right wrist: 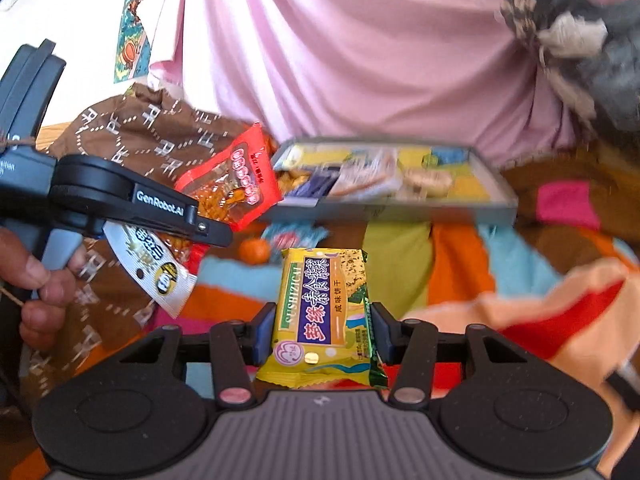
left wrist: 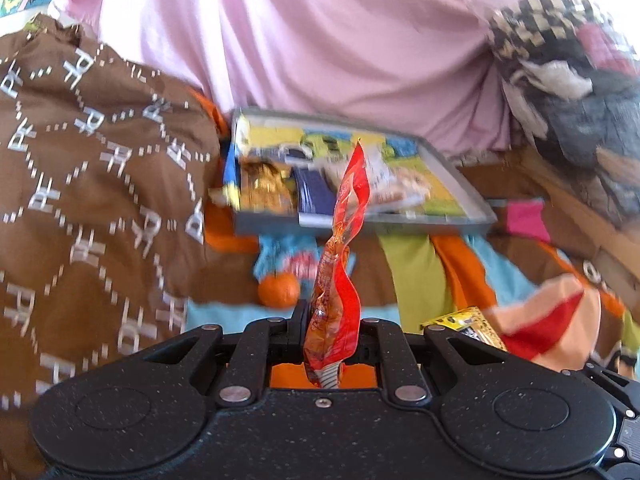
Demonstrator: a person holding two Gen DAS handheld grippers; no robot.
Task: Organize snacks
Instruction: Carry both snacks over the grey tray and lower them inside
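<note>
- Red snack packet (left wrist: pixel 340 264): glossy, crinkled plastic film.
- Yellow biscuit pack (right wrist: pixel 320 316): shiny printed plastic wrap.
- Left gripper (left wrist: pixel 332 332): matt, speckled black plastic, metal rivets.
- Pink sheet (right wrist: pixel 360 48), upper frame: soft matt cloth.

Pink cloth (right wrist: pixel 352 64) draped across most of the bkgd, in long folds, brightly lit. White wall (right wrist: pixel 84 12) at upper left, w/ a cartoon print (right wrist: pixel 134 28) hanging on it. Brown fabric w/ white lettering (left wrist: pixel 88 184) bunched at left. Multicoloured bedspread (right wrist: pixel 452 264) spread underneath: orange, lime, light blue, pink patches. Heap of checked and grey clothes (left wrist: pixel 568 76) piled at upper right. Strip of wood (left wrist: pixel 568 208) showed at right edge, maybe a bed frame. Blurred in places.
</note>
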